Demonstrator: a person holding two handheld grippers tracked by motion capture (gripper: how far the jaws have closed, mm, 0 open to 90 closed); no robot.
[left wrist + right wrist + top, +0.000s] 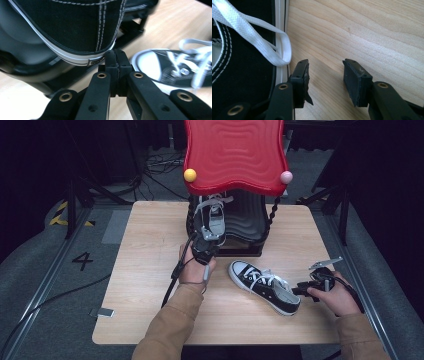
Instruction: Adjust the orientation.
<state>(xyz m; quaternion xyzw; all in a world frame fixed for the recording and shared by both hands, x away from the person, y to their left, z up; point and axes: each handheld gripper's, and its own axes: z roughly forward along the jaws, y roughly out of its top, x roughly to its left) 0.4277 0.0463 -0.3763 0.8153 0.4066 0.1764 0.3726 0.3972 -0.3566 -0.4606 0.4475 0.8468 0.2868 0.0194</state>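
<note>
A black sneaker (215, 217) with white laces rests on the lower shelf of a red-topped stand (235, 155). My left gripper (206, 243) points at its heel. In the left gripper view this sneaker (75, 25) looms just ahead and the left gripper (116, 56) is shut, its tips at the white sole edge with nothing between them. A second black sneaker (265, 287) lies on the table (150, 245). My right gripper (298, 290) sits by its heel. In the right gripper view the right gripper (325, 68) stands open over bare wood, with that sneaker (244, 75) and a white lace loop (283, 53) to its left.
The stand's black base (242, 251) sits at the table's back centre, with twisted black posts (272, 215). Yellow (190, 175) and pink (285, 177) balls mark the red top's corners. Cables trail from both grippers. The second sneaker (175, 70) is blurred at the right of the left gripper view.
</note>
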